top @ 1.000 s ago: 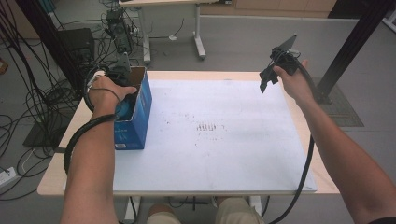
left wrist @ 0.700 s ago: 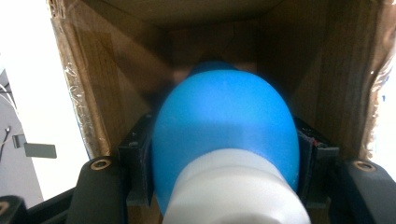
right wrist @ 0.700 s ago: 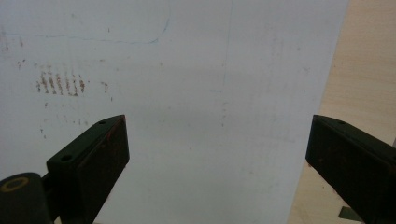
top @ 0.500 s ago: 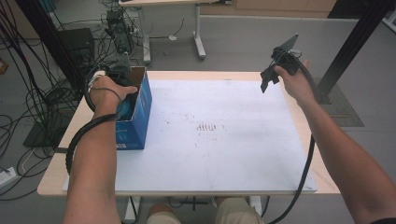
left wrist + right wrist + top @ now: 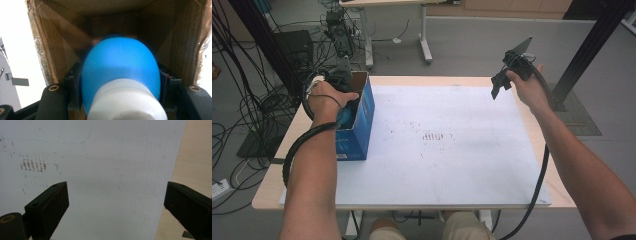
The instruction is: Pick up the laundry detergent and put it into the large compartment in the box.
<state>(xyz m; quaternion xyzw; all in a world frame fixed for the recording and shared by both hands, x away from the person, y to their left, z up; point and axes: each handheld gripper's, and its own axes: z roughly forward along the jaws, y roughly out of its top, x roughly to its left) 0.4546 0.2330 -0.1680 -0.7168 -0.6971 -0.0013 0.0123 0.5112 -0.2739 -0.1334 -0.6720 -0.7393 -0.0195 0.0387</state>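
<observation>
A: Two grippers up, and I see almost no change from a second ago. My left gripper point(image 5: 120, 100) sits inside the box point(image 5: 362, 120), jaws clamped on the blue bulb point(image 5: 120, 67), same as in the earlier high frames.

B: And the right?

A: My right gripper point(image 5: 116, 202) hangs over the far right part of the counter point(image 5: 452, 170), jaws wide apart, nothing between them. It tilted a hair in my hand, no more.

B: So where's the bulb exactly?

A: Between the left jaws, its white base point(image 5: 127, 102) towards the camera, blue dome pointing deeper into the box, cardboard walls close on both sides.

B: What does the stillness mean?

A: I judge the grip is settled and the lift out of the box hasn't begun. Next move is a straight pull back, minding the walls.

B: Any print to read?

A: Pale marks low on the box's blue side, too small to read. Below the right gripper, just brown smudges on the white sheet point(image 5: 100, 157), no writing.
</observation>
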